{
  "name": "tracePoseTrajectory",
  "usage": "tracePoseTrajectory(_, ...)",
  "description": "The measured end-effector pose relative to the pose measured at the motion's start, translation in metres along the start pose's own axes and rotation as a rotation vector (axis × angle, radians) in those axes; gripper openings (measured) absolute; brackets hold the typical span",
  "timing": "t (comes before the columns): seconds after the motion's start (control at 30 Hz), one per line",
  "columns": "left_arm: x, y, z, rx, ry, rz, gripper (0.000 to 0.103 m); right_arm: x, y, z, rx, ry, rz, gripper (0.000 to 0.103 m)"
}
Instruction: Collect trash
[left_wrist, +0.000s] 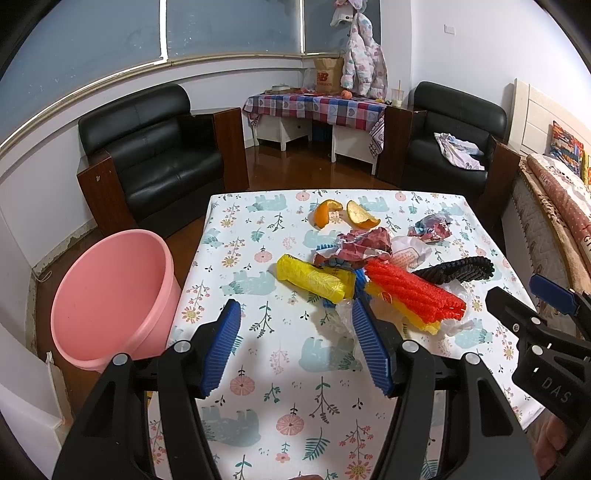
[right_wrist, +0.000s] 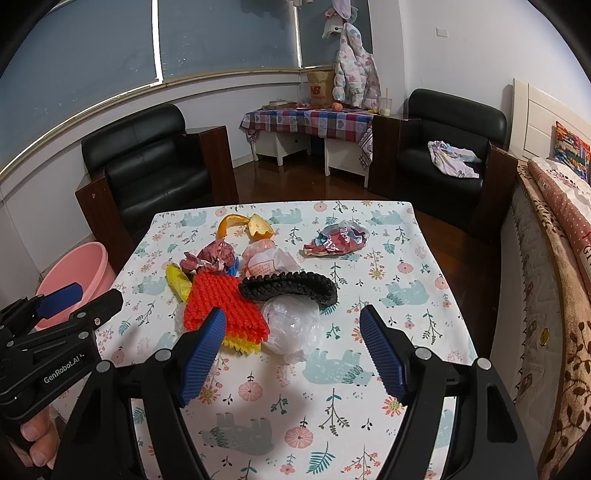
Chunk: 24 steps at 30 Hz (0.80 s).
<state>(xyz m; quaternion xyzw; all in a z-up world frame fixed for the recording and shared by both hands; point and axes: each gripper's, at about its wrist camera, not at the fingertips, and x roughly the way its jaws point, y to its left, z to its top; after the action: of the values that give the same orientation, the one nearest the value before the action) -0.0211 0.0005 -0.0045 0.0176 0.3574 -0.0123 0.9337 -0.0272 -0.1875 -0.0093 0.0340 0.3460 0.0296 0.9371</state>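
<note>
Trash is heaped mid-table (left_wrist: 258, 369), on the floral cloth. Left of the table a pink bin (left_wrist: 110, 295) is seen on the floor. The left gripper (left_wrist: 295, 343) is held above the near cloth, jaws spread, nothing between them. In the heap, a yellow bag (left_wrist: 310, 275), red foam net (left_wrist: 413, 291), black net (left_wrist: 458, 269) and clear plastic (right_wrist: 291, 325) are piled, with orange peels (left_wrist: 347, 216) behind. The right gripper (right_wrist: 291, 354) is held wide apart before the plastic, gripping nothing.
</note>
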Motion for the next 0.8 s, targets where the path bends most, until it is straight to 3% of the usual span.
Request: tracePoseTrajectory(0.8,0.0034,0.0011,-0.0081,0.004,0.010,0.004,0.063,0.0023,-0.0013,0.0001,-0.002,0.006,-0.004,0.074)
